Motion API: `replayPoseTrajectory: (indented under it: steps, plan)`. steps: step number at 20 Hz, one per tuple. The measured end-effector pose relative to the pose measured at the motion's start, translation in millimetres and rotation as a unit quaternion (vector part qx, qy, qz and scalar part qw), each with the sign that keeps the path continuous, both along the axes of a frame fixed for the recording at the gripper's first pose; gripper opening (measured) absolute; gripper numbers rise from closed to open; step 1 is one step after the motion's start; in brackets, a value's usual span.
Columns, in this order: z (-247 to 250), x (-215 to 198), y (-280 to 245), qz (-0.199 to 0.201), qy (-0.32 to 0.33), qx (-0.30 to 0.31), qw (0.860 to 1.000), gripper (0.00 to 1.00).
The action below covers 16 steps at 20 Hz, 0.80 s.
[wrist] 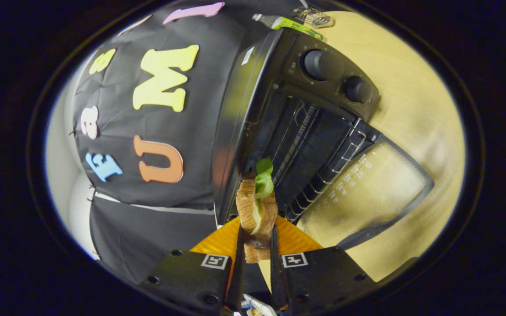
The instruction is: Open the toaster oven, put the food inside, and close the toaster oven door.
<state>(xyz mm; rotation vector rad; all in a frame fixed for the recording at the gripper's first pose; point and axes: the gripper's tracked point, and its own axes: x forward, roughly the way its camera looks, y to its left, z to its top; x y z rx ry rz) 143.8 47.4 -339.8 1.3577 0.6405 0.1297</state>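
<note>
Gripper (257, 245) fingers nearly closed, both pressing the sandwich (256, 210), lettuce sticking out ahead. Orange plate (292, 239) just under it. Beyond, toaster oven (305, 123) with door (367, 193) dropped open, rack (314, 153) bare. Risk: lettuce or a slice slips if the sandwich clips the frame. Oven's back wall too dark to read.

Sandwich (257, 206) between jaws, just before open toaster oven (305, 131)

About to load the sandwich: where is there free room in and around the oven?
Free: the rack inside the toaster oven and the table beside its door. Crowded: the gripper, shut on the sandwich.
</note>
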Motion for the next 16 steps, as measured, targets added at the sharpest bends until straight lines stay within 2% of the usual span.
replayPoseTrajectory:
  steps: [2, 5, 9, 11, 13, 14, 15, 16]
  plan:
    - [-10.0, 14.1, -3.2, -0.018, -0.004, 0.0, 1.0, 0.31]
    - [-10.9, 34.0, -18.2, -0.079, -0.021, 0.026, 0.996, 0.31]
    - [-26.9, 43.7, -44.3, -0.156, -0.017, 0.002, 0.988, 0.32]
    - [-29.0, 44.3, -36.9, -0.154, -0.015, 0.012, 0.988, 0.36]
    - [-34.8, 43.6, -24.0, -0.131, 0.007, 0.01, 0.991, 0.43]
    - [-37.1, 37.8, -11.4, -0.102, 0.021, 0.003, 0.995, 0.48]
    - [-40.1, 31.3, -3.7, -0.072, 0.037, -0.012, 0.997, 0.64]
    - [-42.8, 24.3, 5.1, -0.038, 0.05, -0.037, 0.997, 0.65]
